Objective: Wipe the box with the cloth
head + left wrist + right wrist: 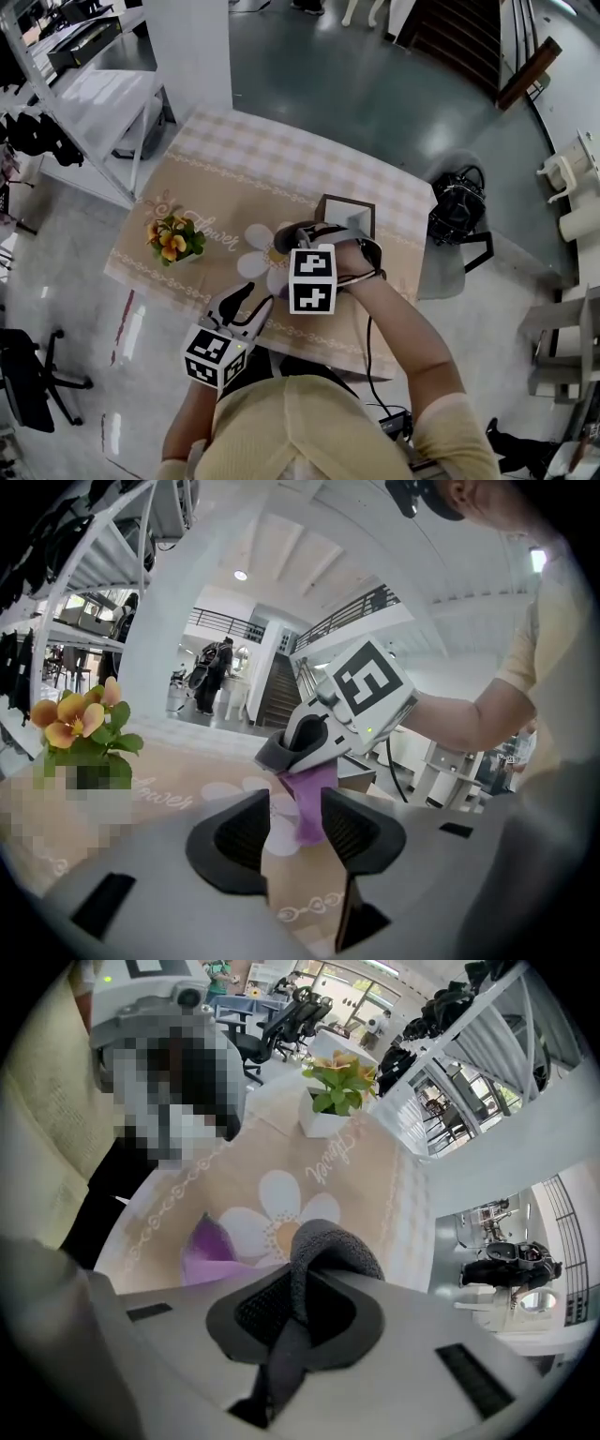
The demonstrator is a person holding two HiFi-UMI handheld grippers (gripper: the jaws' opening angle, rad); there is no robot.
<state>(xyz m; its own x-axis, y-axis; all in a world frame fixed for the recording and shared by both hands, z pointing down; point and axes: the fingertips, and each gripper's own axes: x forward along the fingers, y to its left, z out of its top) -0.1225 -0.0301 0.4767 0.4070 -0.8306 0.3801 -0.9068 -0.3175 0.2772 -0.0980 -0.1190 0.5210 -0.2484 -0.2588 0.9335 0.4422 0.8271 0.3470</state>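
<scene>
The box (348, 217), brown-walled with a pale inside, stands open-topped on the table's far right. Just left of it my right gripper (292, 240) is shut on a cloth (328, 1241). The cloth makes a grey loop above the jaws, and a purple part (314, 797) hangs below, over the tablecloth's daisy print. My left gripper (248, 302) is nearer the front edge and points at the right one. Its jaws (295, 832) are open with nothing between them; the purple cloth shows beyond the gap.
A potted orange flower (173, 239) stands at the table's left. The beige patterned tablecloth (234, 187) covers the table. A chair with a black bag (457, 208) is beside the right edge, and white shelving (94, 103) is at the far left.
</scene>
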